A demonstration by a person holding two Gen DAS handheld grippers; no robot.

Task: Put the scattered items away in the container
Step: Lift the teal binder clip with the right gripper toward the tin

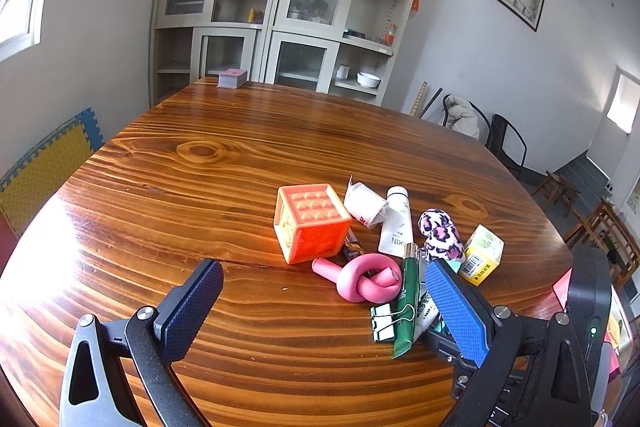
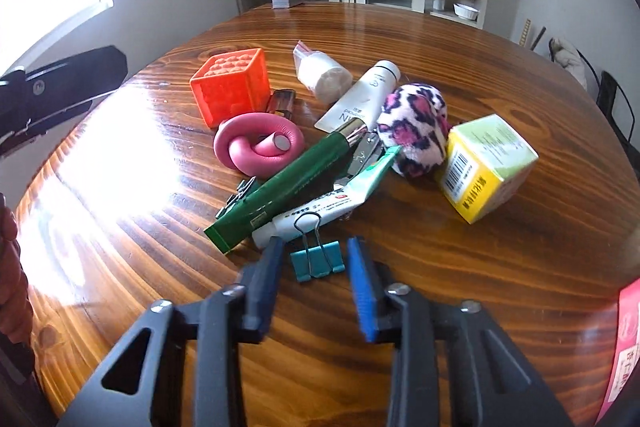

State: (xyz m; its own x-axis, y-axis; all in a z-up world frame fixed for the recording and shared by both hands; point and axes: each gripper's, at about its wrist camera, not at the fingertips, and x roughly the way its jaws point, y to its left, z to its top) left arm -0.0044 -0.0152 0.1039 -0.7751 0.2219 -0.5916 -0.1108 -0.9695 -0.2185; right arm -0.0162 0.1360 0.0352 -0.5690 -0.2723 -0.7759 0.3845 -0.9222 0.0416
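A pile of items lies on the round wooden table point(image 1: 240, 155): an orange cube point(image 1: 310, 223), a pink knotted foam tube point(image 1: 368, 277), a green tube point(image 1: 408, 303), a white tube point(image 1: 398, 223), a leopard plush point(image 1: 440, 233) and a yellow-green box point(image 1: 482, 255). My left gripper point(image 1: 324, 287) is open above the table, near the pink tube. In the right wrist view my right gripper point(image 2: 316, 259) is open with its blue fingers on either side of a teal binder clip point(image 2: 318, 261). The cube point(image 2: 230, 87), pink tube point(image 2: 258, 143), green tube point(image 2: 280, 187) and box point(image 2: 486, 167) lie beyond it.
A deck of cards point(image 1: 233, 78) sits at the table's far edge. Cabinets point(image 1: 280, 7) stand behind. A red and pink thing point(image 2: 626, 343) shows at the right edge. Chairs point(image 1: 504, 139) stand to the right. No container is in view.
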